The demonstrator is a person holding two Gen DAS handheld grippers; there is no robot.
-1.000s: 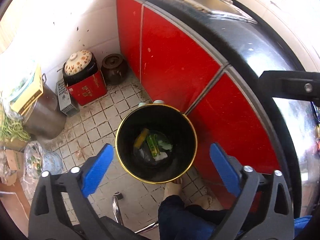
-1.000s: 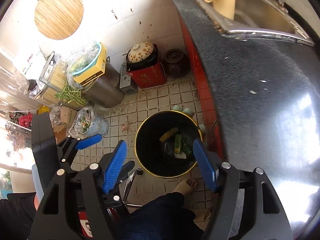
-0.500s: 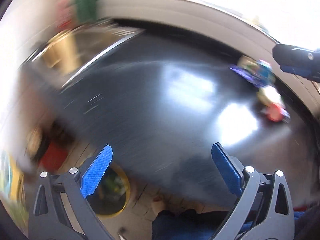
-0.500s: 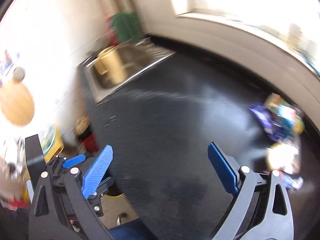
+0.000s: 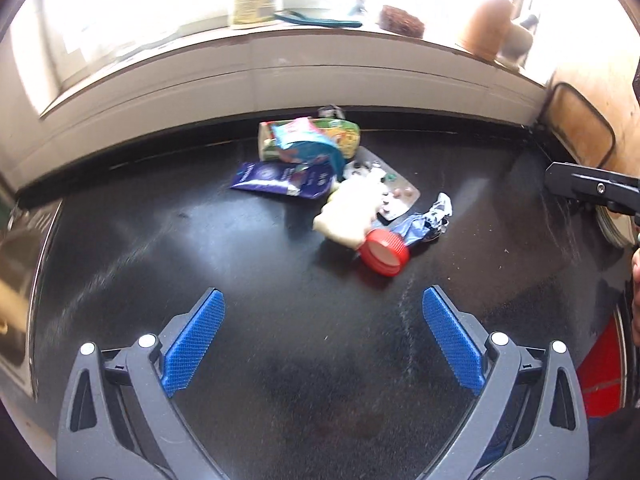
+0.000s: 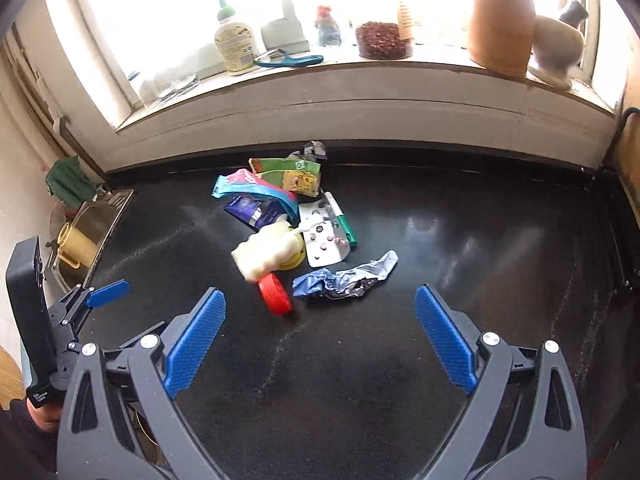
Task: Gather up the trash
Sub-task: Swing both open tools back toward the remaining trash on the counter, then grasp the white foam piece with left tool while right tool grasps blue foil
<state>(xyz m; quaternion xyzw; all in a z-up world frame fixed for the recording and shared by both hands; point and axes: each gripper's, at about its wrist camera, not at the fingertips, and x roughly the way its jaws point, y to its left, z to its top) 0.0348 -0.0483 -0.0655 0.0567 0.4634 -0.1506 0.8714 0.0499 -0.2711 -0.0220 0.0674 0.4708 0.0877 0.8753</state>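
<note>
Two grippers hang over a black counter (image 6: pixel 460 240), both with their blue pads spread wide and nothing between them. The left gripper (image 5: pixel 323 322) fills the bottom of its own view and points toward the window wall; in the right wrist view it shows only as a dark body with one blue pad at the lower left edge. The right gripper (image 6: pixel 320 320) sits at the bottom of its view, aimed the same way, and in the left wrist view only a dark corner of it pokes in at the right edge.

Ahead of both, in the middle of each frame, lies the trash pile (image 6: pixel 280 216). Nearest the grippers is a red bottle cap (image 6: pixel 275 293), tilted on its edge and touching a pale crumpled bottle (image 6: pixel 266 255). Just right of the cap lies a crumpled foil wrapper (image 6: pixel 344 278). Behind these lie a pill blister sheet (image 6: pixel 323 240), a green marker (image 6: pixel 342 224), a purple packet (image 6: pixel 256 210), a blue and pink wrapper (image 6: pixel 252 186) and a green snack bag (image 6: pixel 292 174), overlapping one another.

At the left edge of the right wrist view a sink (image 6: pixel 96 224) holds a yellow mug (image 6: pixel 74 246). Along the windowsill (image 6: pixel 360 68) at the top stand a bottle, a jar, a tan pot and a pale vase, with a blue peeler lying there. Strong window glare washes out the top of the left wrist view, which is slightly blurred.
</note>
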